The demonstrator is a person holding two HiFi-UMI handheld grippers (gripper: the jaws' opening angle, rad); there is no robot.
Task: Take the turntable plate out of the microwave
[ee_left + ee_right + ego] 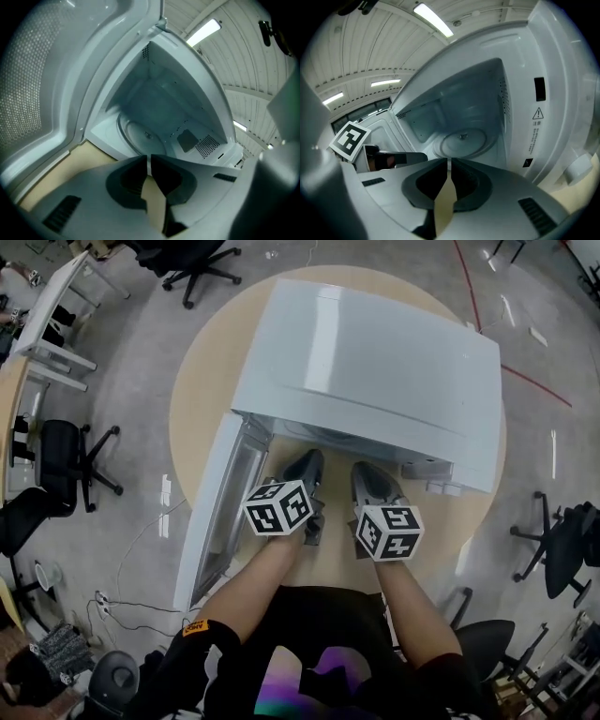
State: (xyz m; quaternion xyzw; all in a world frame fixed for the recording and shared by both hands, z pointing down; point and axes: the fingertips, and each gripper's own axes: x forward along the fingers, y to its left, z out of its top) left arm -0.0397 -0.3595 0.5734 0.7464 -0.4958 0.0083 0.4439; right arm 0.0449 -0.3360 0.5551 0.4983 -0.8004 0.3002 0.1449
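The white microwave [375, 371] stands on a round beige table [202, 381], its door [217, 507] swung open to the left. The clear glass turntable plate [461, 142] lies flat on the cavity floor, and the left gripper view shows part of this plate [140, 136]. Both grippers hover just outside the opening, apart from the plate. My left gripper [307, 463] has its jaws shut with nothing between them [149, 161]. My right gripper [364, 472] is shut and empty too [450, 164]. The left gripper's marker cube [349, 139] shows in the right gripper view.
The open door's mesh window [28, 93] fills the left of the left gripper view. The microwave's control side [536, 117] stands to the right of the cavity. Office chairs [70, 460] and another table [52, 306] stand on the floor around the round table.
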